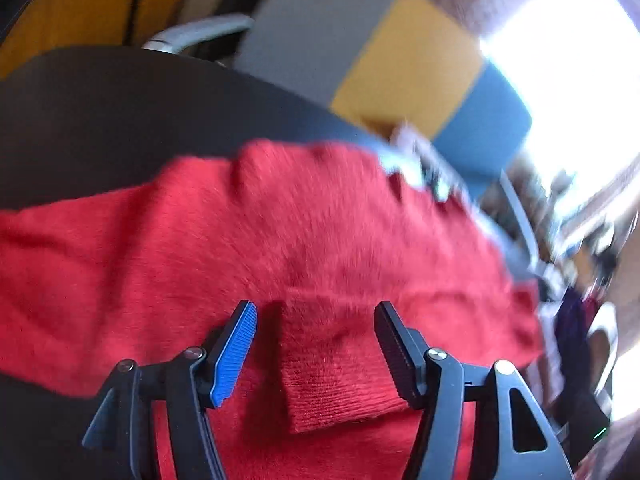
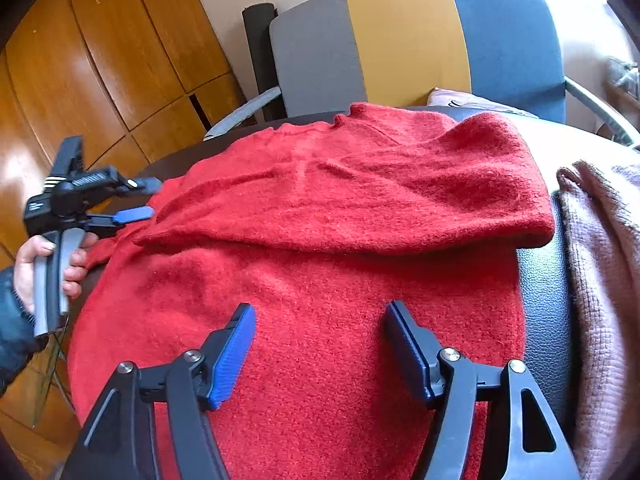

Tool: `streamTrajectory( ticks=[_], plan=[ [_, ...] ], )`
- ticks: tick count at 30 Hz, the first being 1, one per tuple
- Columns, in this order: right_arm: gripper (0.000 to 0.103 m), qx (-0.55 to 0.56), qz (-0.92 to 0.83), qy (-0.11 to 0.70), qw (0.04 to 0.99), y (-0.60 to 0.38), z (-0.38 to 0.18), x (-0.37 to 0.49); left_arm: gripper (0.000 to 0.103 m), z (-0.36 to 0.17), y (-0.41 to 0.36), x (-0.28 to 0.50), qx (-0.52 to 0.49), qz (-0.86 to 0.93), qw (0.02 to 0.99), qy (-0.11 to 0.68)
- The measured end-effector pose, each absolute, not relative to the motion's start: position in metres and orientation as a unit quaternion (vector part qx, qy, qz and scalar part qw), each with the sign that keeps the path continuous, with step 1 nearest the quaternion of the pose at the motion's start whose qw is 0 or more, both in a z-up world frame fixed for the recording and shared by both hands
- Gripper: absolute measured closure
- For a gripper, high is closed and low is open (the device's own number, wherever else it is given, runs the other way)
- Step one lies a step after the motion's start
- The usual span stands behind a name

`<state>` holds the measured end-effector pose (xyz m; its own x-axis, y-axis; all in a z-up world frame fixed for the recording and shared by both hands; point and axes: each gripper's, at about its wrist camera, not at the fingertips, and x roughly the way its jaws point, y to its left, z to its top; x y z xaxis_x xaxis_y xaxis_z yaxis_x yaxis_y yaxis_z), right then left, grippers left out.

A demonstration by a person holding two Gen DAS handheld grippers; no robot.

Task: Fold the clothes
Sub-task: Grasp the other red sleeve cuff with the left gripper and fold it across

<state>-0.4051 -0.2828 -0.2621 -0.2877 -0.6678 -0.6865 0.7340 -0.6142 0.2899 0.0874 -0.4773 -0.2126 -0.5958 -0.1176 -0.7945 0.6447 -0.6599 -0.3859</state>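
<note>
Sweater (image 2: 320, 216), red fuzzy knit, lies spread across the dark table (image 2: 544, 292), reaching from its near edge to the far edge by the chair (image 2: 408, 40). One flap is already folded over the body, its fold running across the middle toward the right edge. Pinkish knit (image 2: 600, 280) sits at the right edge, just beside it.

Right gripper (image 2: 320, 344) hangs over the near part of the sweater, jaws apart, nothing pinched. Left gripper (image 1: 316, 344) is also apart, straddling a ribbed cuff (image 1: 340, 380) that lies on the body without clamping it; left view is motion-blurred. From the right view it sits at the left edge, held by a hand (image 2: 40, 264).

Handling, my read: soft, limp and light, with zero stiffness, so it will sag and drag if lifted from one point. Fuzzy surface should give the ribbed pads good friction, so slip risk is low. Thick knit bunches, so pinch a single layer cleanly. Best holds: ribbed cuff or hem, or the fold's outer corners, one gripper each.

No brand, label or readable writing visible.
</note>
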Motion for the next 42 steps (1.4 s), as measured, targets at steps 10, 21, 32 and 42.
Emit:
streamTrajectory(
  ticks=[10,21,32,42],
  plan=[
    [0.026,0.406,-0.796,0.039,0.447,-0.286,-0.262,-0.403,0.092,-0.210,-0.448,0.065,0.415,-0.846,0.238,0.234],
    [0.026,0.406,-0.796,0.040,0.447,-0.287,-0.261,-0.402,0.093,-0.097,-0.467,0.054,0.283,-0.898,0.253,0.221],
    [0.024,0.412,-0.788,0.015,0.458,-0.280,-0.261,-0.407,0.093,-0.167,-0.509,0.073,0.347,-0.834,0.314,0.292],
    [0.011,0.442,-0.768,-0.133,0.444,-0.276,-0.249,-0.446,0.089,-0.210,-0.525,0.099,0.329,-0.811,0.327,0.357]
  ],
)
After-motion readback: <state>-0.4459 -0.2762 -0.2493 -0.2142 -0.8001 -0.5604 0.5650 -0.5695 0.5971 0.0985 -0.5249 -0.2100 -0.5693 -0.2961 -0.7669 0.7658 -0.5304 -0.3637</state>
